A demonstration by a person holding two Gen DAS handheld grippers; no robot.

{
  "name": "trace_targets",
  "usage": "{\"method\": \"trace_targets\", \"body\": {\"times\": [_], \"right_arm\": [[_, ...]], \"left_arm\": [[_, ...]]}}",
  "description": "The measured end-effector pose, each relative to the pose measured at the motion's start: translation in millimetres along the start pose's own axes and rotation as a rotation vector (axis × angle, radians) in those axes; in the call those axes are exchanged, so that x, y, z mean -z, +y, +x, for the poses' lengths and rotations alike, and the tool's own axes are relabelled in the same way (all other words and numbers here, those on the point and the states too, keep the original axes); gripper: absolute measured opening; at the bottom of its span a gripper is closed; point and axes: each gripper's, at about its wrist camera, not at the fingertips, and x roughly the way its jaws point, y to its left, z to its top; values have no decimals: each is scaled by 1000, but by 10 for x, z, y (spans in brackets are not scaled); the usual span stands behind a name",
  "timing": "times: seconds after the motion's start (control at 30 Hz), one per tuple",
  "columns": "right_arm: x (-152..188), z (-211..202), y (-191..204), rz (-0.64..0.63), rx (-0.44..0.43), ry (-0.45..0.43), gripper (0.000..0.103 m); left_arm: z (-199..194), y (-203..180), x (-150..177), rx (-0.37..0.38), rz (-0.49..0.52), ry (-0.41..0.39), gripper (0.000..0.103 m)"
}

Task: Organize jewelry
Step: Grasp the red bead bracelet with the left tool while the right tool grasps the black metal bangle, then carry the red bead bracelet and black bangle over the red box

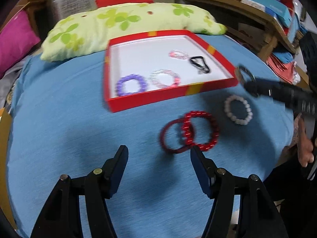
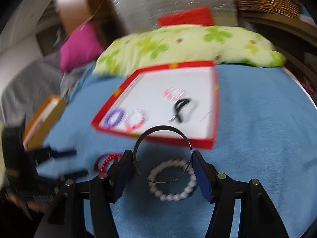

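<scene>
Right tongs: the right gripper [image 2: 162, 158], black arms with blue pads, is clenched on a thin dark metal bangle [image 2: 162, 156], its ring spanning the gap so that each pad presses one side; in the left wrist view it shows at the right edge [image 1: 245, 77], with the bangle [image 1: 244, 75] at its tip.
Left tongs: the left gripper [image 1: 159, 154] hangs released over the blue cloth [image 1: 79, 129], nothing between its pads.
Bangle's place: lifted off the cloth, near the front right corner of the box and above the white bracelet.
Box: a shallow red cardboard box with a white floor [image 1: 216, 55], lying on the blue cloth in front of a pale green leaf-print pillow [image 1: 118, 23].
In the box: a purple beaded bracelet [image 1: 131, 85] touching a pink-and-white beaded bracelet [image 1: 165, 78] at the front; a smaller pink beaded bracelet [image 1: 179, 54] and a black loop with a metal clasp [image 1: 200, 64] further back.
On the cloth: two overlapping red bracelets [image 1: 190, 131] just ahead of the left gripper's right finger; a white pearl-like beaded bracelet [image 1: 238, 110] to their right.
Person: a hand [image 1: 306, 146] at the right edge.
Focus: both views are motion-blurred.
</scene>
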Motion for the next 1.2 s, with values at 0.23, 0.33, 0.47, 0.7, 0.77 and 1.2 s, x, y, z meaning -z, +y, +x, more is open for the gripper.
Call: {"method": "trace_targets", "body": {"times": [0.23,0.33,0.47,0.7,0.77,1.2], "right_arm": [[-33,-35,-142,82,13,-19,64],[-34,-53,-201,116,-3,-18,64],[-30,-54,-215,123,-4,-19,64],[-66,-161,-262,145,-7,-68,64],[-77,-197,-280,161,-8,-85,64],[-125,-204,-215,168,-15,-119,64]], "left_arm": [[120,-155,-122,66,-18,-1,64],[200,-153,-158,85,-37,22,38],[365,-151,-181,101,-57,65,24],[308,-205,-186,122,-25,37,9],[209,-168,-204,151,-43,3,9],[-534,147,-360,120,-124,-262,9]]}}
